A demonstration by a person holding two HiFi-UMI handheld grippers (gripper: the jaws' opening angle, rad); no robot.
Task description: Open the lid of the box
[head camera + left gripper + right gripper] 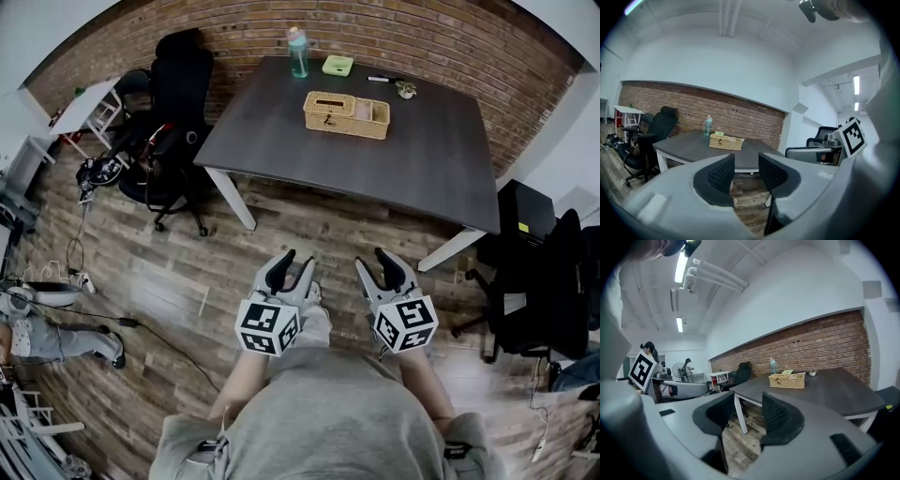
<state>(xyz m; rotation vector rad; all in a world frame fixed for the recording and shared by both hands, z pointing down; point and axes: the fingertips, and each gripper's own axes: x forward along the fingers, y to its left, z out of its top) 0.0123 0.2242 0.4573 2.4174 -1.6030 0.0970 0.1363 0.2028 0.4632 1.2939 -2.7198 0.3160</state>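
A woven wicker box (346, 114) with a lid on its left half rests on the dark table (441, 164), towards the far side. It also shows small in the left gripper view (725, 141) and in the right gripper view (787, 380). Both grippers hover over the wooden floor, well short of the table. My left gripper (292, 267) is open with nothing between its jaws (746, 174). My right gripper (378, 264) is open and empty too (749, 414). Each carries a marker cube.
On the table stand a teal bottle (298, 51), a green pad (337, 65), a pen (380, 79) and a small pot (406, 89). Black office chairs (173, 112) sit left of the table, another chair (544, 281) to the right. Cables lie on the floor at the left.
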